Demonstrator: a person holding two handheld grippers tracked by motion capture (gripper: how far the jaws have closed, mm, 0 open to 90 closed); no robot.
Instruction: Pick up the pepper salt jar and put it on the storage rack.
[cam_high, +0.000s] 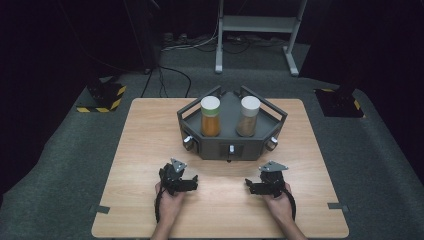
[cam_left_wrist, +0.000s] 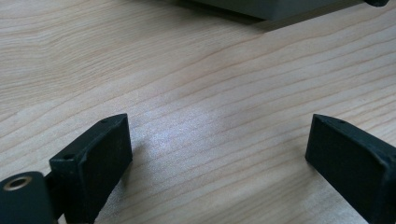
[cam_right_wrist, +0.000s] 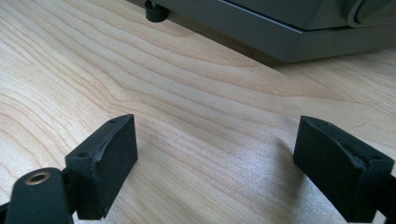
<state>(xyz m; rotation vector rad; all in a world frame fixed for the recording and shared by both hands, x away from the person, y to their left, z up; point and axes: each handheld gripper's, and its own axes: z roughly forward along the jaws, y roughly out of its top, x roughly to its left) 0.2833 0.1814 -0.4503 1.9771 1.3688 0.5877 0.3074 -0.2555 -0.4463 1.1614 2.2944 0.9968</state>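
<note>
Here both grippers, left (cam_high: 191, 183) and right (cam_high: 250, 186), rest spread and empty on the table (cam_high: 150, 150), so each should rise squarely toward its jar, orange (cam_high: 210, 116) or brown (cam_high: 249, 116), upright in the rack (cam_high: 231, 146) ahead.

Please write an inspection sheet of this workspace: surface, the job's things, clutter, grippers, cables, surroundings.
Surface: wooden table, bare wood between both pairs of jaws.
Job's things: grey rack holding the orange-filled jar and the brown-filled jar, both upright with white lids.
Clutter: nothing seen.
Grippers: left hand-held gripper and right hand-held gripper open, holding nothing, resting near the rack.
Cables: black cable trailing from the left one; more on the floor.
Surroundings: grey carpet, metal stand, striped floor blocks.
</note>
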